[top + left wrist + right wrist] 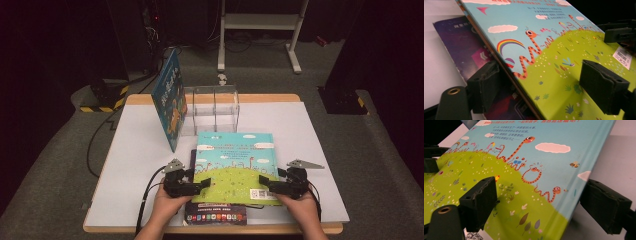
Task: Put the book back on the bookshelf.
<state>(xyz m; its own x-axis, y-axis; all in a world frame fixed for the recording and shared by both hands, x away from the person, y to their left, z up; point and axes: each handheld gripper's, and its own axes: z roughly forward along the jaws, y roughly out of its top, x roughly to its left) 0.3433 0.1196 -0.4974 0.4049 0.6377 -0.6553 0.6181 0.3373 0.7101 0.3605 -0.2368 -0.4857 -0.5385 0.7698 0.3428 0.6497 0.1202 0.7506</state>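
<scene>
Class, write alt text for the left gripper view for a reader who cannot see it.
The left gripper straddles the edge of a picture book with a striped snake on a green hill, jaws open. A dark purple book lies beneath on the white table.

Clear organizer [214, 107] and leaning book [170, 100] block the far-left table [310, 150]; right side open.
</scene>
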